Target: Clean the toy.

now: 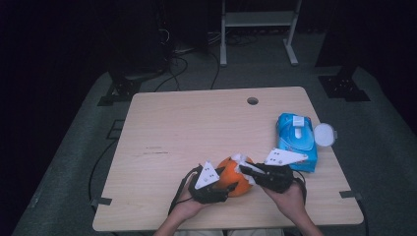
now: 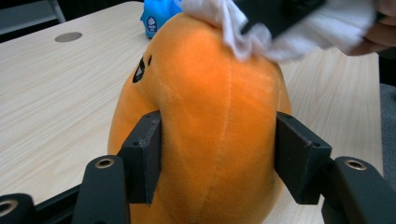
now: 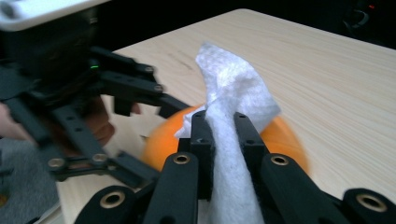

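- Gripping an orange plush toy (image 2: 205, 121) at the near edge of the table: left gripper (image 2: 215, 154), flat black pads (image 2: 147, 149) pressed against both flanks of the soft, rounded, velvety body, jaws held apart by its bulk.
- Pinching a white wipe (image 3: 231, 116) between closed jaws: right gripper (image 3: 224, 126), crumpled fibrous sheet standing up past the tips and lying against the top of the toy.
- Seen from the high view: toy (image 1: 231, 174) resting on the table between left gripper (image 1: 221, 184) and right gripper (image 1: 248, 172), a hand behind each.
- Showing a stitched seam down the toy's middle and small dark markings near its upper left in the left gripper view.
- Lying farther right: blue wipes packet (image 1: 296, 140), soft glossy plastic, flap on top; just beside it a round white lid (image 1: 324, 134) at the table's right edge.
- Spreading beneath all: pale wood-grain table (image 1: 187, 128), smooth, rounded corners, a round cable hole (image 1: 253, 101) near the far edge.
- Beyond: grey floor, black cables, a white metal frame (image 1: 258, 22), dark surroundings.
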### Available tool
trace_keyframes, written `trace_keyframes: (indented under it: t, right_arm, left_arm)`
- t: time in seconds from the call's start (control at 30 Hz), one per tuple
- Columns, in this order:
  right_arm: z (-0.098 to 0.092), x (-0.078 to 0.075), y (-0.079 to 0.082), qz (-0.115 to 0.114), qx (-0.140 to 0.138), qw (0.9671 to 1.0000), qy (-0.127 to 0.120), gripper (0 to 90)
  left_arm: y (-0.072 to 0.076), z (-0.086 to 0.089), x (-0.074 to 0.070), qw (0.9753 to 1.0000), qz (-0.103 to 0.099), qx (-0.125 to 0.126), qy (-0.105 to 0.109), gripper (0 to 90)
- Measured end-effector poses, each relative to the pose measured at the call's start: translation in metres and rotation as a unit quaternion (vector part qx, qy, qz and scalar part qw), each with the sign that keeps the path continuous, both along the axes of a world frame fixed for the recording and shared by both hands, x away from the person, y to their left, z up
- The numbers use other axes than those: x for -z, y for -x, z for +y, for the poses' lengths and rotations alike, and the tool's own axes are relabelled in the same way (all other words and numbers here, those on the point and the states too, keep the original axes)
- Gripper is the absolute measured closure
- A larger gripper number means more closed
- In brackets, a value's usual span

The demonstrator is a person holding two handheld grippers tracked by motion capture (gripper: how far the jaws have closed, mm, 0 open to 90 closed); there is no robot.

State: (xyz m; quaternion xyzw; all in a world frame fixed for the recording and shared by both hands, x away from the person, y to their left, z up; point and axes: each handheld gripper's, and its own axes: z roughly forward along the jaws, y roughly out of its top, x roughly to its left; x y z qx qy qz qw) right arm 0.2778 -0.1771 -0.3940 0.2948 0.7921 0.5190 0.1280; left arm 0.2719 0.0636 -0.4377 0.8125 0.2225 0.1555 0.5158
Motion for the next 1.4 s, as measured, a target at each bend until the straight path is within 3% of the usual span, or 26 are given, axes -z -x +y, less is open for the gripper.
trace_keyframes:
  t: [0.07, 0.13, 0.23, 0.27, 0.33, 0.43, 0.5, 0.57, 0.67, 0.7, 0.77, 0.87, 0.93, 0.97, 1.0, 1.03, 1.07, 1.13, 1.17, 1.2, 1.23, 1.3, 1.33, 1.4]
  right_arm:
    - [-0.001, 0.0, 0.002, 0.002, 0.0, 1.0, 0.001, 80.5]
    - [0.008, -0.001, 0.006, 0.001, -0.015, 0.9999, 0.002, 80.4]
    - [0.021, -0.001, 0.009, -0.011, -0.028, 0.9993, 0.022, 80.5]
    - [0.019, -0.001, 0.006, -0.011, -0.027, 0.9994, 0.018, 80.5]
    - [0.009, 0.0, 0.001, -0.001, -0.016, 0.9999, 0.003, 80.5]
    - [-0.014, 0.006, -0.01, 0.013, 0.022, 0.9996, -0.011, 80.4]
    - [-0.023, 0.011, -0.014, 0.023, 0.037, 0.999, -0.009, 80.4]
    - [-0.021, 0.01, -0.011, 0.028, 0.031, 0.9989, -0.02, 80.5]
    - [-0.006, 0.0, -0.005, 0.013, -0.001, 0.9996, -0.026, 80.4]
    - [0.0, -0.002, -0.004, 0.003, -0.006, 0.9999, -0.016, 80.4]
    - [-0.001, 0.0, -0.008, 0.006, -0.002, 0.9999, -0.012, 80.3]
    - [-0.016, 0.009, -0.016, 0.026, 0.018, 0.9993, -0.019, 80.3]
    - [-0.022, 0.009, -0.015, 0.036, 0.024, 0.9987, -0.028, 80.4]
    - [-0.021, 0.007, -0.013, 0.036, 0.02, 0.9986, -0.032, 80.4]
    - [-0.016, 0.003, -0.009, 0.029, 0.009, 0.9991, -0.031, 80.3]
    - [-0.011, 0.0, -0.006, 0.023, 0.0, 0.9992, -0.032, 80.3]
    - [-0.005, -0.003, -0.001, 0.017, -0.016, 0.9992, -0.032, 80.3]
    - [0.008, -0.007, 0.006, -0.013, -0.027, 0.9995, -0.01, 80.4]
    - [0.007, -0.007, 0.006, -0.019, -0.023, 0.9995, -0.009, 80.4]
    - [0.001, -0.006, 0.001, -0.011, -0.011, 0.9997, -0.017, 80.4]
    - [-0.004, -0.002, -0.004, -0.005, 0.01, 0.9999, -0.013, 80.4]
    - [-0.011, 0.009, -0.011, 0.029, 0.024, 0.9988, -0.033, 80.4]
    - [-0.011, 0.012, -0.01, 0.033, 0.025, 0.9986, -0.034, 80.3]
    - [-0.003, 0.008, -0.001, 0.013, 0.011, 0.9995, -0.025, 80.3]
  left_arm:
    - [-0.003, 0.002, -0.003, 0.9998, 0.01, -0.008, 0.014, 26.9]
    - [-0.005, 0.002, -0.002, 0.9997, 0.015, -0.012, 0.014, 21.8]
    - [-0.003, 0.001, 0.0, 0.9999, 0.005, -0.009, 0.006, 32.2]
    - [-0.003, 0.002, 0.001, 0.9999, 0.008, -0.008, 0.009, 34.7]
    - [-0.003, 0.003, 0.001, 0.9999, 0.011, -0.006, 0.011, 37.0]
    - [-0.003, 0.005, 0.002, 0.9999, 0.012, 0.004, 0.008, 37.3]
    - [-0.003, 0.007, 0.002, 0.9999, 0.01, 0.012, 0.004, 37.4]
    - [-0.003, 0.008, 0.003, 0.9998, 0.013, 0.016, 0.005, 38.1]
    - [-0.002, 0.006, 0.003, 0.9996, 0.004, 0.029, -0.005, 39.2]
    - [-0.001, 0.005, 0.003, 0.9994, 0.001, 0.032, -0.008, 39.1]
    - [0.0, 0.006, 0.003, 0.9994, 0.001, 0.035, -0.004, 37.9]
    - [-0.003, 0.007, 0.001, 0.9995, 0.008, 0.026, 0.017, 23.5]
    - [-0.007, 0.005, 0.004, 0.9997, 0.016, 0.015, 0.01, 11.7]
    - [-0.009, 0.003, 0.007, 0.9995, 0.022, 0.019, 0.008, 12.7]
    - [-0.008, 0.002, 0.008, 0.9996, 0.016, 0.02, 0.008, 18.0]
    - [-0.006, 0.001, 0.006, 0.9998, 0.003, 0.017, 0.003, 27.2]
    - [-0.004, 0.001, 0.001, 0.9999, 0.004, 0.012, 0.001, 33.4]
    - [-0.001, 0.005, -0.012, 0.9994, 0.019, 0.016, 0.022, 42.0]
    - [0.002, 0.008, -0.018, 0.9993, 0.018, 0.014, 0.029, 42.4]
    - [0.003, 0.009, -0.021, 0.9992, 0.019, 0.012, 0.032, 42.3]
    - [0.004, 0.008, -0.021, 0.9994, 0.019, 0.01, 0.027, 41.5]
    - [0.003, 0.003, -0.015, 0.9999, 0.015, -0.002, 0.002, 38.4]
    - [0.003, 0.0, -0.013, 0.9999, 0.014, -0.005, 0.003, 37.1]
    - [0.002, -0.002, -0.013, 0.9998, 0.01, -0.019, 0.005, 32.9]
